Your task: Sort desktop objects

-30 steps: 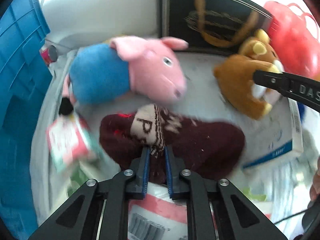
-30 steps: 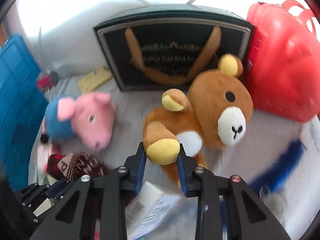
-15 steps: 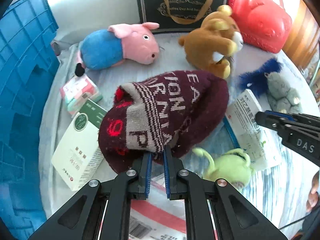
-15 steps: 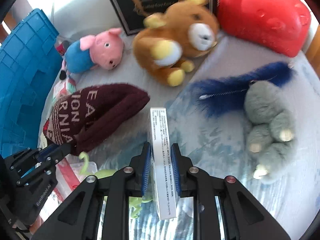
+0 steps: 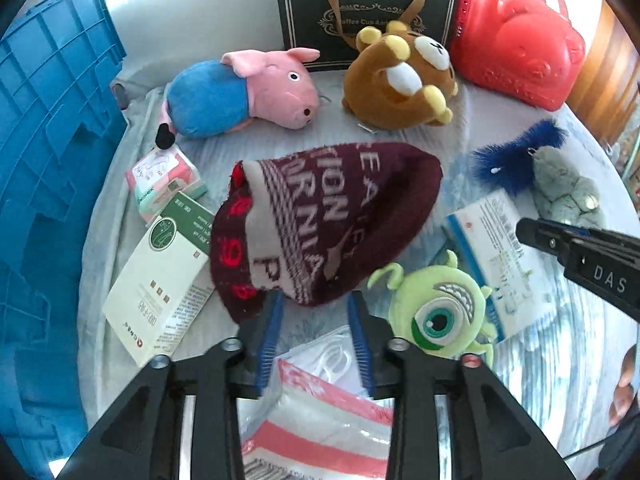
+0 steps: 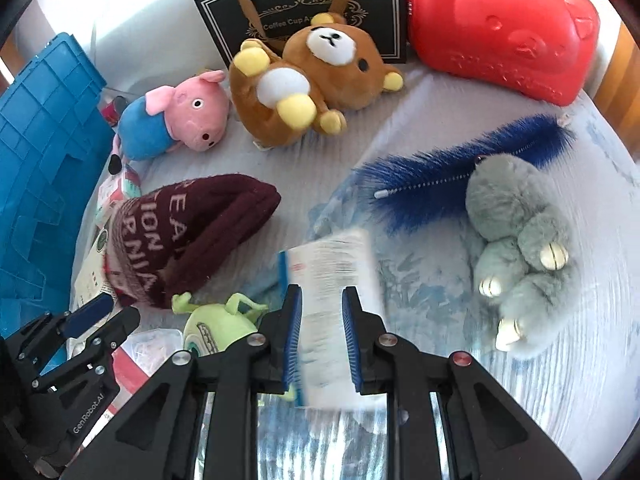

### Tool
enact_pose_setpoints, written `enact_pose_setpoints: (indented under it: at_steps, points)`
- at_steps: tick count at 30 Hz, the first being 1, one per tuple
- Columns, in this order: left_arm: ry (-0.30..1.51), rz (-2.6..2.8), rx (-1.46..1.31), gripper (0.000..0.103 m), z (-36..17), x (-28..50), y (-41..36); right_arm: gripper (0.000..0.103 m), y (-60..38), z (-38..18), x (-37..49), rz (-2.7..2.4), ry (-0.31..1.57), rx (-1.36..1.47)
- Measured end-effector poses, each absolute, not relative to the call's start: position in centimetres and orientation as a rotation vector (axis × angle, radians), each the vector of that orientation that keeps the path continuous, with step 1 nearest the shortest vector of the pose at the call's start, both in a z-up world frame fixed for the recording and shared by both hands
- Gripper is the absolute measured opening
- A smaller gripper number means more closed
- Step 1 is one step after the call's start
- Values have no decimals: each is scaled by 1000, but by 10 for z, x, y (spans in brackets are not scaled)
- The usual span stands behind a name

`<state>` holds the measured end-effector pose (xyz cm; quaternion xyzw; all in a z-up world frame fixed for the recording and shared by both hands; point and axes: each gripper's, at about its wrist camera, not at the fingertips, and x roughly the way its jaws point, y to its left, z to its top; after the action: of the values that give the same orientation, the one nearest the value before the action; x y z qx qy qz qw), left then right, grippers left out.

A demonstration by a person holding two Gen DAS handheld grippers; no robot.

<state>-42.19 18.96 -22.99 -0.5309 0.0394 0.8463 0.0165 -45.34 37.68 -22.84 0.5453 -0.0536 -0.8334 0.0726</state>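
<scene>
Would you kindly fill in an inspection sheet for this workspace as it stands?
Surface: pale cloth, crowded.
Job's things: maroon hat, white box, pig plush, bear plush, green one-eyed plush, grey furry toy, blue fluffy tail.
Clutter: green-white carton, pink packet, striped plastic bag.
Grippers: left gripper open, jaws have just been opening, hat edge at its tips; right gripper shut on the white box.
Cables: thin dark line at lower right, possibly a cable.
Surroundings: blue crate, black gift bag, red case.
</scene>
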Motion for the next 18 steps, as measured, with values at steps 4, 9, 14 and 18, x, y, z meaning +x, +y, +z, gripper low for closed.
enact_pose_setpoints:
  at_steps: [4,9,14,18]
  points:
    - [116,2660,-1643,40,-224,-414,188,20,376,-222,-442,-2488,-164,1599]
    - [82,2680,-1641,47,-219,-395,187,20,366,-220,-424,-2463,-140,1585]
    - [44,2740,-1657,54,-221,-377,190,20,358,-227,-410,-2410,-104,1576]
    - [-27,2809,-1722,54,-229,-366,192,20,356,-240,-411,-2344,-59,1565]
